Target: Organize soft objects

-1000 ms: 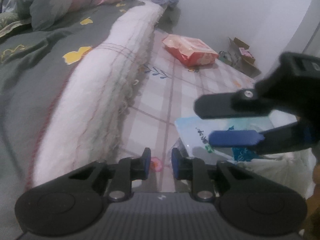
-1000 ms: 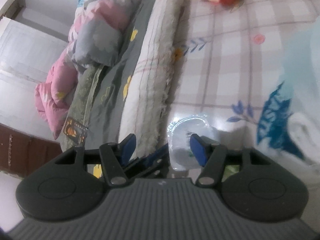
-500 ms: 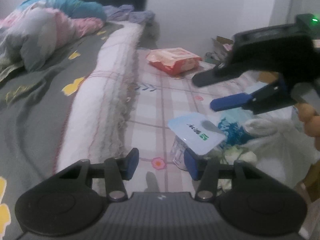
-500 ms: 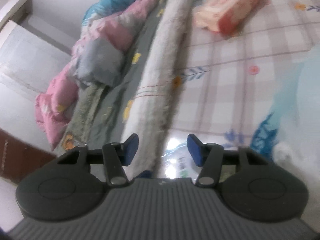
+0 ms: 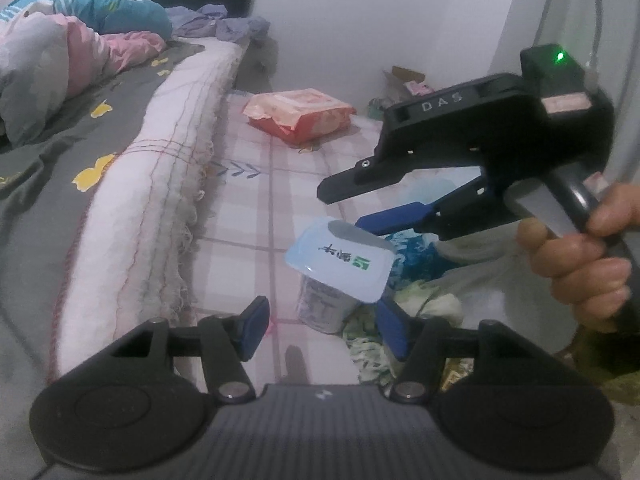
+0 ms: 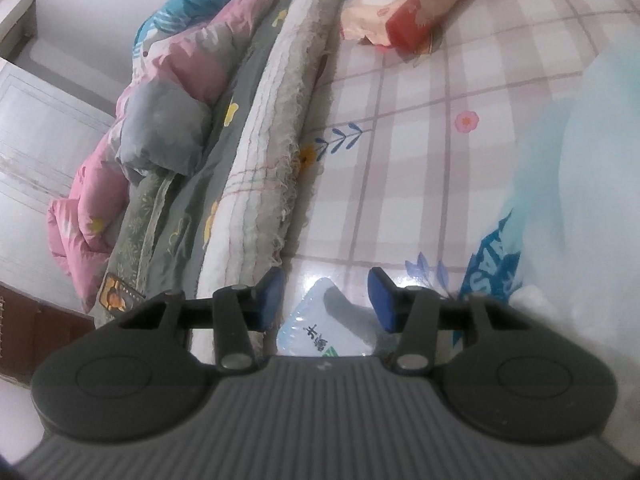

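Left wrist view shows a small plastic cup [image 5: 336, 276] standing on the checked sheet [image 5: 256, 208] of the bed, its pale blue foil lid printed with dark characters and a green mark I cannot read. What is in the cup is hidden. The left claw [image 5: 320, 326] has just been opening; its blue pads stand apart on either side of the cup, pressing nothing. Above it the right claw [image 5: 352, 208], marked "DAS" on its body, has been closing but is part open and holds nothing. A red and pink soft pack [image 5: 300, 116] lies farther up the bed, lettering unreadable. Beside the cup lies a white bag [image 6: 560, 184] with blue print.
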A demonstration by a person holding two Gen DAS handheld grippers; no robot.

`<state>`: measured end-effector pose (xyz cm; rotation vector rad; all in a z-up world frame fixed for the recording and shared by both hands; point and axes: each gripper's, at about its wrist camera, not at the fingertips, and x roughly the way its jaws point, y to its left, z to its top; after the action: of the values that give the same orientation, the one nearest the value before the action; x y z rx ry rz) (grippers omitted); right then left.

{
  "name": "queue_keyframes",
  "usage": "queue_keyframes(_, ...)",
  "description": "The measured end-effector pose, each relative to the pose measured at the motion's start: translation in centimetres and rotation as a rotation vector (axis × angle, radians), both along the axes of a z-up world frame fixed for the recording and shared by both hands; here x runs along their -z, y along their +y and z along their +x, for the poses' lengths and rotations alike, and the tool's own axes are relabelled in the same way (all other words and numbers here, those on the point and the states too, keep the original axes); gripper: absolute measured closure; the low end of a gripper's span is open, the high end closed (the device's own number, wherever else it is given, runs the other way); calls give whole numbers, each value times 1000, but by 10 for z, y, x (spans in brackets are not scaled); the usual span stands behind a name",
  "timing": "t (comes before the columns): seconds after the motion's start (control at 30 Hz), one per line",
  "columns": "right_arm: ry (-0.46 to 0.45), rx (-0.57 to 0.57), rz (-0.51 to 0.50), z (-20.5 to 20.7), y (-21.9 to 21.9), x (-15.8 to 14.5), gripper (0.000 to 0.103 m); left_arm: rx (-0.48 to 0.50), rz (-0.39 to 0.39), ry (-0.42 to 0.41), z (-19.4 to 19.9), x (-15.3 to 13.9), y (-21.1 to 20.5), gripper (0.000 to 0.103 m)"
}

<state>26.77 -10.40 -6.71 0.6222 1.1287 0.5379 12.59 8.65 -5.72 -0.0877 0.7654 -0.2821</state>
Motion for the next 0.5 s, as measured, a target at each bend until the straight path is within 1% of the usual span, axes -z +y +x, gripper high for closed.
queue_keyframes(0.1,29,-21,23,-1,4,7,57,1,3,-1,5,3,-4,45)
queue_keyframes(0.27,47,-48,36,-5,12,9,57,-14,-22,4,15,5,-3,45)
queue_keyframes(0.37,47,-61,30,-6,17,10,58,-20,-21,-7,19,6,-3,46)
queue_keyframes(0.47,45,-71,27,-6,21,12,61,-42,-8,-17,22,6,-4,47)
queue_keyframes(0.5,39,-73,24,-5,22,12,64,-52,-5,-18,22,7,-3,48)
